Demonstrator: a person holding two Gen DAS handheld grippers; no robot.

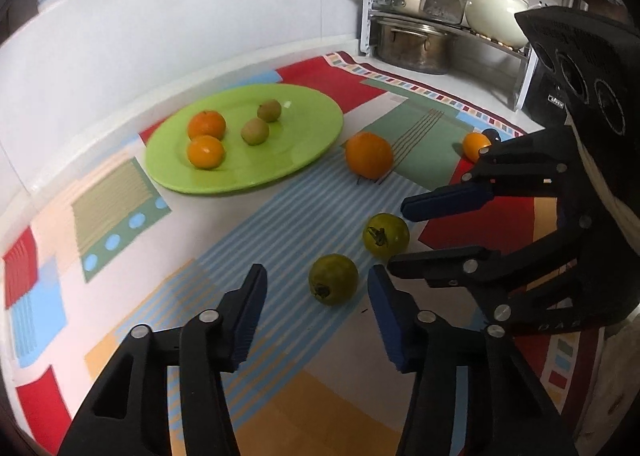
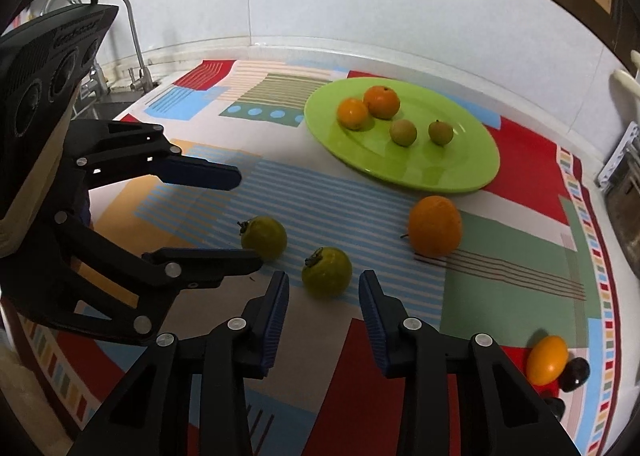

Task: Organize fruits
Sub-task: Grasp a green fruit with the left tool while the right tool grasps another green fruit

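Observation:
Two green fruits lie on the striped part of the patterned mat. My left gripper [image 1: 316,296] stands open around the nearer green fruit [image 1: 333,278], its pads clear of it; the right wrist view shows this gripper [image 2: 249,217] from the side by that fruit [image 2: 264,236]. My right gripper [image 2: 324,296] is open astride the second green fruit [image 2: 327,271], also without touching, and appears in the left wrist view [image 1: 398,238] at that fruit [image 1: 385,236]. Behind them, a green plate [image 1: 240,179] [image 2: 440,179] holds two oranges and two small brownish-green fruits.
A large orange [image 1: 369,155] [image 2: 435,225] sits on the mat beside the plate. A small orange [image 2: 547,360] and a dark fruit [image 2: 578,372] lie near the mat's edge. A rack of pots [image 1: 420,43] fills one corner. A sink faucet [image 2: 132,35] stands at the other end.

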